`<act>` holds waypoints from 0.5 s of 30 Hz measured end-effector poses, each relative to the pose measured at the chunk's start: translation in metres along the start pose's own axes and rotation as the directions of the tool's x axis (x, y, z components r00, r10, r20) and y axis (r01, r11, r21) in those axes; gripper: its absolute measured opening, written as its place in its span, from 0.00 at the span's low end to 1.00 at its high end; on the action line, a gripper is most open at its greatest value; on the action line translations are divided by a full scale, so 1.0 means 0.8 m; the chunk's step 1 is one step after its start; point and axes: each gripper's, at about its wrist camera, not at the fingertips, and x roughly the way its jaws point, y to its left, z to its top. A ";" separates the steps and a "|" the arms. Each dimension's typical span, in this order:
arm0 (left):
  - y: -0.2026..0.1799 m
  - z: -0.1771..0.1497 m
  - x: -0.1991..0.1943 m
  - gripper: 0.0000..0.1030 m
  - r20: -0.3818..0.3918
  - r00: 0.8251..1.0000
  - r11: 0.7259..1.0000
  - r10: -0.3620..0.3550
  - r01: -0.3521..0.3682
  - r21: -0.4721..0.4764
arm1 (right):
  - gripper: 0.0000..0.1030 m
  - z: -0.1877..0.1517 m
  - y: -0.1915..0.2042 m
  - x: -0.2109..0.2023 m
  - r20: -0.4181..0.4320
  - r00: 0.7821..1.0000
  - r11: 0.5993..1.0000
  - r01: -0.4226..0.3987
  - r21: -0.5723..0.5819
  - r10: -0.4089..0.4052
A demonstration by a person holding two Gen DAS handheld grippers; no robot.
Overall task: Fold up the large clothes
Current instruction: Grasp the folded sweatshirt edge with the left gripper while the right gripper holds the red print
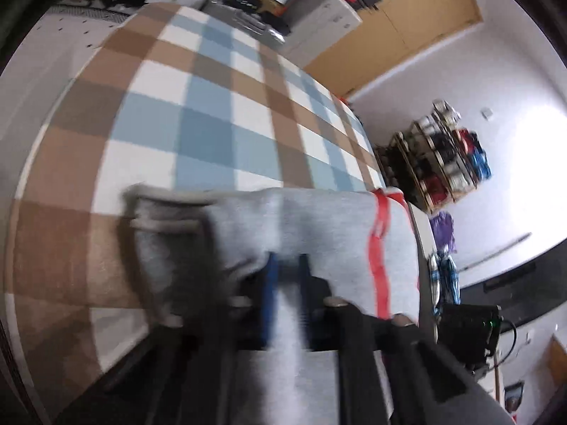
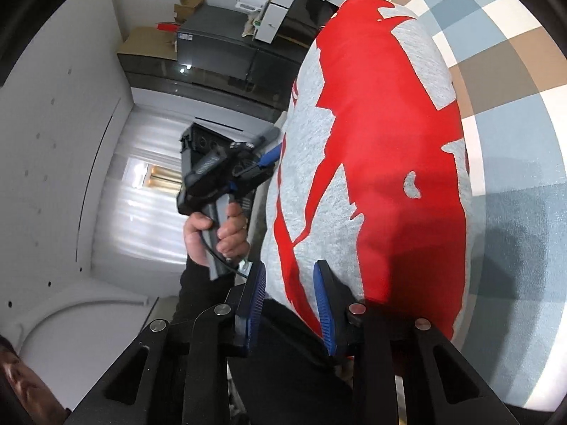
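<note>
While a large plaid blanket (image 1: 198, 113) of brown, blue and white squares covers the work surface, a grey sweatshirt (image 2: 372, 163) with a big red print lies at its near edge, part of it hanging over. A person's hand (image 2: 216, 233) grips the handle of the left gripper (image 1: 287, 283), whose jaws are clenched on a bunched grey edge of the sweatshirt. The right gripper (image 2: 288, 304) has grey cloth between its blue pads (image 2: 325, 315), but the jaws stand apart; I cannot tell whether they pinch it. The step looks like taking hold of one edge for a fold. Next, the right claw likely needs a firm hold, then both should lift and carry the edge across evenly.
</note>
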 end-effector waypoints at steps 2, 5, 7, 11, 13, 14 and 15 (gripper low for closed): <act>0.004 0.000 -0.011 0.04 -0.001 0.999 0.998 -0.033 0.033 -0.044 | 0.30 -0.001 0.007 -0.006 0.009 1.000 1.000 0.018 -0.023 -0.018; -0.014 -0.007 -0.032 0.12 -0.001 0.999 0.999 0.039 -0.039 -0.020 | 0.49 -0.007 0.021 -0.009 0.035 0.999 0.999 -0.006 -0.037 0.007; -0.029 -0.016 -0.046 0.50 0.008 0.996 0.996 0.089 -0.089 0.026 | 0.68 -0.010 0.027 -0.014 0.054 0.998 0.999 -0.032 -0.042 0.035; -0.037 -0.036 -0.077 0.87 0.040 0.984 0.983 0.172 -0.174 0.052 | 0.76 -0.014 0.034 -0.015 0.088 0.996 0.998 -0.030 -0.053 0.035; -0.031 -0.041 -0.075 0.87 0.007 0.977 0.976 0.213 -0.213 0.055 | 0.79 -0.015 0.035 -0.017 0.101 0.994 0.998 -0.036 -0.049 0.041; -0.027 -0.045 -0.069 0.87 -0.027 0.975 0.974 0.222 -0.221 0.052 | 0.80 -0.015 0.032 -0.022 0.107 0.993 0.998 -0.038 -0.046 0.042; -0.024 -0.047 -0.063 0.87 -0.054 0.974 0.974 0.222 -0.220 0.048 | 0.80 -0.014 0.031 -0.021 0.114 0.993 0.998 -0.038 -0.042 0.043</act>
